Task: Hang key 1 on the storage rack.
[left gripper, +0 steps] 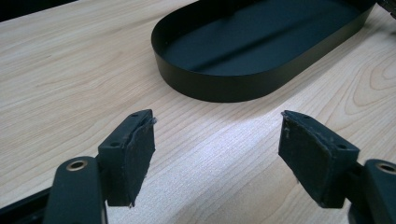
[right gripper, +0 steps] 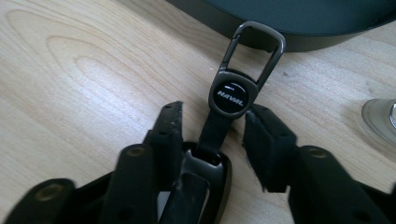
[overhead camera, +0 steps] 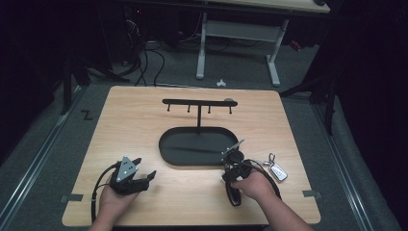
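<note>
Two car key fobs lie at the right side of the wooden table [overhead camera: 144, 120], and I work on the dark one [right gripper: 198, 184] with my right tool [overhead camera: 234, 169]. That key fob lies flat on the table between my right tool's jaws, its black strap running forward to a round badge marked HAVAL [right gripper: 230, 96] and a grey metal carabiner clip [right gripper: 254, 49]. The clip's far end reaches close to the wall of the black oval tray [right gripper: 299, 28]. My right tool's jaws stand partly spread on either side of the fob and strap; the left pad sits close against the fob's edge, the right pad stands a little clear of the strap, so I am not pinching it yet.

From the high view, the second key fob [overhead camera: 277, 172], silver-edged with its own ring, lies just to the right of my right hand [overhead camera: 252, 185], apart from the tool.

My left tool [left gripper: 217, 154] rests near the table's front left, its jaws spread wide with only bare wood between them, pointing toward the near end of the tray. Behind the tray rises a black key rack [overhead camera: 198, 102], a post with a crossbar and small hooks.
</note>
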A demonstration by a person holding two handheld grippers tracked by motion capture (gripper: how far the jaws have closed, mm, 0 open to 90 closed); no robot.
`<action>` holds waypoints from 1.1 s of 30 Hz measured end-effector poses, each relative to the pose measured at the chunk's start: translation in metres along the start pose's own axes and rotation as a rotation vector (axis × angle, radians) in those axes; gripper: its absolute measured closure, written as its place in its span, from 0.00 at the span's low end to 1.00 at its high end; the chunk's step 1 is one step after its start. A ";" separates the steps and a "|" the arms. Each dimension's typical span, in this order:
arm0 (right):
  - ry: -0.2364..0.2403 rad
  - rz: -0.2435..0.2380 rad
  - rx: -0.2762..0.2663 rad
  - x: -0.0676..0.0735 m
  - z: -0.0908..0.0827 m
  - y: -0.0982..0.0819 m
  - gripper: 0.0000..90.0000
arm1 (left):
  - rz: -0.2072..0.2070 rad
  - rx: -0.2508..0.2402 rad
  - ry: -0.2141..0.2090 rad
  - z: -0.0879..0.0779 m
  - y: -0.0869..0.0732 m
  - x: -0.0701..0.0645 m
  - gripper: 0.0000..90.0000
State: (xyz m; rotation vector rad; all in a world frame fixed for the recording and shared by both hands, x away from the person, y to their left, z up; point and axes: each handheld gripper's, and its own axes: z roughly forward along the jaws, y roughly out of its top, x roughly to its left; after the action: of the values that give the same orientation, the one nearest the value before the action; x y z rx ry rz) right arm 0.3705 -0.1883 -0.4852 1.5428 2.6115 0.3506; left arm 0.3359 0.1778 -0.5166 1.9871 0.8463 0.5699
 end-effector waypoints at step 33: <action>-0.019 -0.157 0.151 0.025 0.007 0.006 0.62 | -0.009 0.005 -0.002 -0.001 -0.001 0.001 0.31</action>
State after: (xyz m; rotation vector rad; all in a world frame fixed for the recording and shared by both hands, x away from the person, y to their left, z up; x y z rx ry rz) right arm 0.3649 -0.1630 -0.4895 1.3609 2.7778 0.1277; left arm 0.3352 0.1792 -0.5166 1.9876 0.8553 0.5609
